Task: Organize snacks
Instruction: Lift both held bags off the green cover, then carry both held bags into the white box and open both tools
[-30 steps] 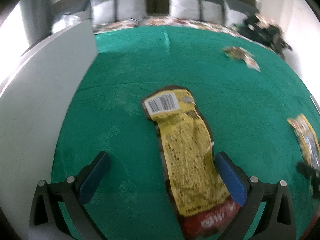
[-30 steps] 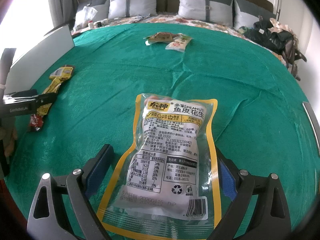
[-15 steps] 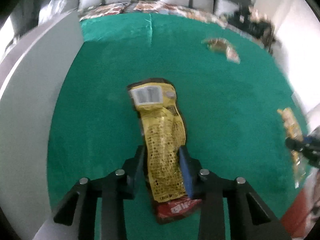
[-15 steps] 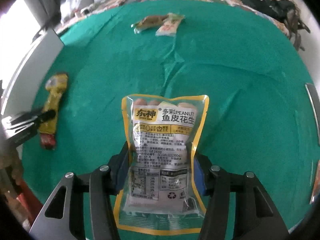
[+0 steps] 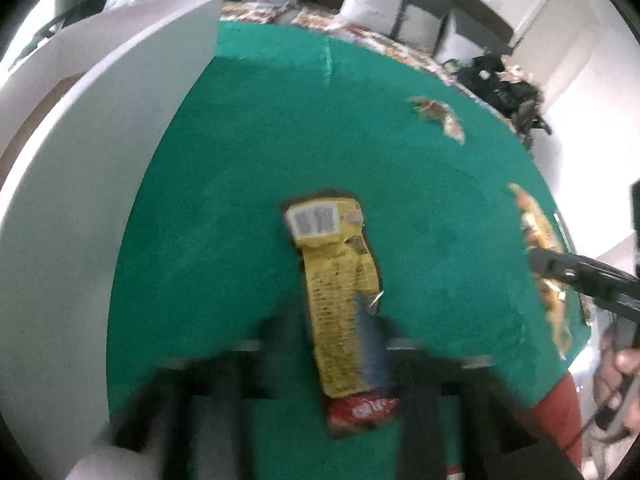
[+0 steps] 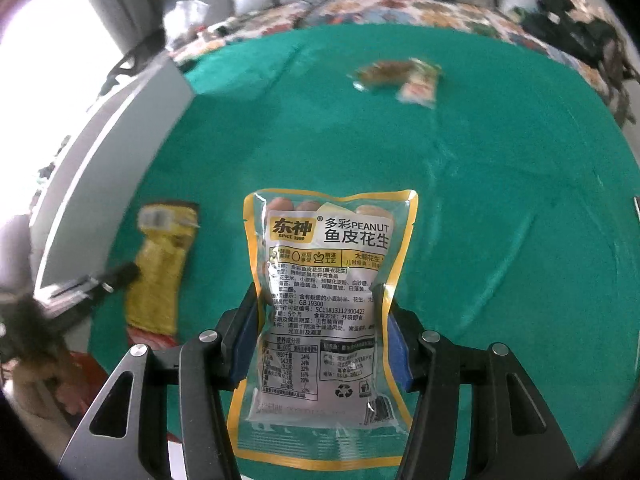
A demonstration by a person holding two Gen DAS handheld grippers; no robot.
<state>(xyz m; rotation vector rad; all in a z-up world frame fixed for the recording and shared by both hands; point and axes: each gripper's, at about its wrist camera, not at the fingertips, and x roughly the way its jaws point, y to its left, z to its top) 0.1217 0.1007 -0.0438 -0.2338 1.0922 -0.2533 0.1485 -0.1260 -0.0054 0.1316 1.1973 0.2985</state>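
White panel (image 5: pixel 80 200) stands along the left edge of the bed's green cover (image 5: pixel 420 160). Your left tool (image 5: pixel 332 344) is badly blurred. Its jaws have just been opening and stand middling wide, with the yellow packet (image 5: pixel 336 280) between them, barcode end pointing away. A strip of green shows between the left finger and the packet. Further right, your right tool (image 6: pixel 320 332) has just closed its jaws and is clamped on the peanut bag (image 6: pixel 332 264), blue pads pinching its waist, label facing you. Far off on the cover lie two small packets (image 6: pixel 400 78), side by side.
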